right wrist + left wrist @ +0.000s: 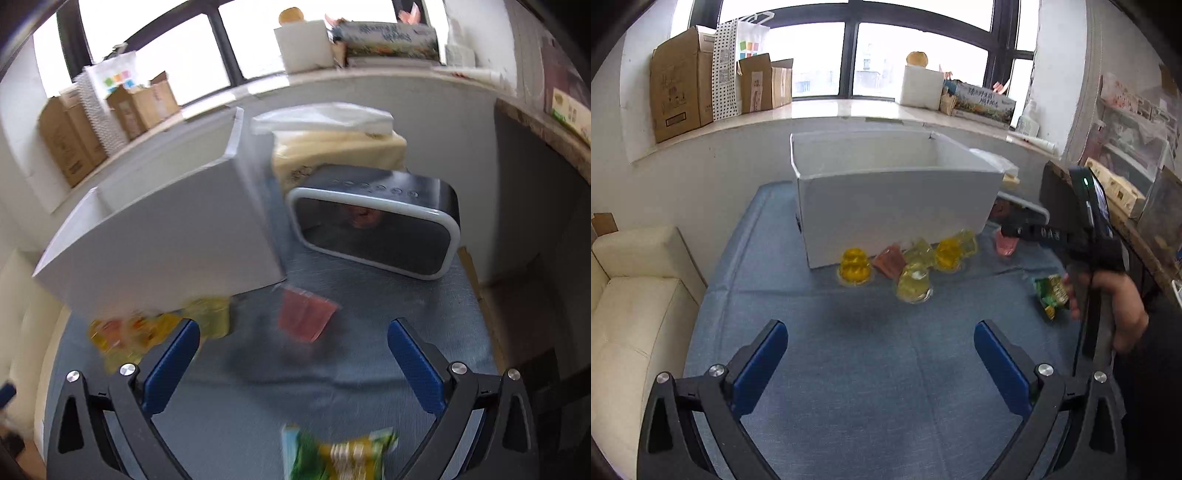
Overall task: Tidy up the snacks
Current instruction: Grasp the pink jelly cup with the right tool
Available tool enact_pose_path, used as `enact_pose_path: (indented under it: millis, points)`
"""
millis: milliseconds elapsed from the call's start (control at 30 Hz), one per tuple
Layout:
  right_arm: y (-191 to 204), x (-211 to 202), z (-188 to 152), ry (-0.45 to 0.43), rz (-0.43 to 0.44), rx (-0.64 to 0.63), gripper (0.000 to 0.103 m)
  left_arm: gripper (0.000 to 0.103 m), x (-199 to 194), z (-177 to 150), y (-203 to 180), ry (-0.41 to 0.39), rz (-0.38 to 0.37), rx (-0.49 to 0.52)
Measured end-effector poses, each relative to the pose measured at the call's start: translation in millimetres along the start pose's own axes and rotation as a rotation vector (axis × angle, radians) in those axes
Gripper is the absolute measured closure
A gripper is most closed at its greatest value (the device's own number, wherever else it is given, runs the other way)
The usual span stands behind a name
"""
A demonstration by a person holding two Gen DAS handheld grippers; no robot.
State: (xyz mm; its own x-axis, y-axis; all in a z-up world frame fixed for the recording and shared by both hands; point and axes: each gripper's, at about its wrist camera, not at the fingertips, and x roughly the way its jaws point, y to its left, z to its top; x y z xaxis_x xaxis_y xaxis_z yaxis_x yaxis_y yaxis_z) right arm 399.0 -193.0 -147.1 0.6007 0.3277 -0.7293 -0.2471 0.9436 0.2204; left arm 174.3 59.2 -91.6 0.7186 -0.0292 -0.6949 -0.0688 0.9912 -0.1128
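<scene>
Both jaws stood wide apart, nothing held: left gripper point(881, 341) low centre, right gripper point(293, 345) likewise. Pink jelly pack point(307, 314) lay mid-frame ahead of the right one, well short of its pads. Blur there suggested speed; a hasty grab could knock it under the white box point(886, 192). Count, left view: four yellow jelly cups point(855, 266), two pink packs, one green packet point(1050, 293).
</scene>
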Motion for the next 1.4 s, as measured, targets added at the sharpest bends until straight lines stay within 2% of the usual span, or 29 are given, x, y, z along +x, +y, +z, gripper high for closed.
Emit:
enact_pose_path:
  millis: [100, 167, 200, 233, 300, 400, 767, 900, 1067, 1233, 1333, 1400]
  points:
    - [-1.4, 16.1, 6.9, 0.022, -0.024, 0.013, 0.0, 0.0, 6.8, -3.6, 5.9, 0.025, 0.004, -0.011]
    - [0.4, 23.0, 7.0, 0.033, -0.047, 0.004, 0.005, 0.0, 8.7, -4.3, 10.8, 0.027, 0.002, -0.024]
    - [2.3, 26.6, 7.9, 0.044, -0.074, -0.011, 0.017, 0.0, 9.8, -4.2, 12.8, 0.027, 0.002, -0.03]
    - [3.7, 30.6, 9.0, 0.06, -0.105, -0.021, 0.034, 0.0, 11.0, -4.4, 14.4, 0.028, 0.002, -0.036]
    - [4.2, 38.5, 10.3, 0.095, -0.114, -0.016, 0.045, 0.0, 13.2, -4.9, 16.2, 0.031, -0.003, -0.042]
    - [7.5, 40.7, 11.6, 0.099, -0.113, -0.053, 0.054, 0.0, 17.5, -5.5, 16.5, 0.039, -0.002, -0.041]
    - [27.1, 10.8, -4.2, 0.051, -0.077, -0.13, 0.054, 0.0, 42.1, 6.5, 21.7, 0.052, 0.02, -0.074]
    - [35.1, -14.4, -16.1, 0.019, -0.037, -0.152, 0.054, 0.0, 58.8, 19.4, 33.0, 0.048, 0.082, -0.087]
    - [46.4, -46.3, -35.3, -0.003, 0.031, -0.155, 0.054, 0.0, 91.1, 33.8, 44.9, 0.074, 0.119, -0.109]
    - [52.2, -72.4, -55.9, -0.043, 0.074, -0.164, 0.054, 0.0, 122.2, 42.8, 37.7, 0.092, 0.109, -0.053]
    - [56.5, -79.7, -63.8, -0.047, 0.09, -0.162, 0.054, 0.0, 136.7, 47.8, 27.5, 0.097, 0.152, -0.009]
    - [58.0, -78.3, -65.9, -0.04, 0.087, -0.164, 0.054, 0.001, 144.3, 49.9, 23.3, 0.1, 0.145, -0.004]
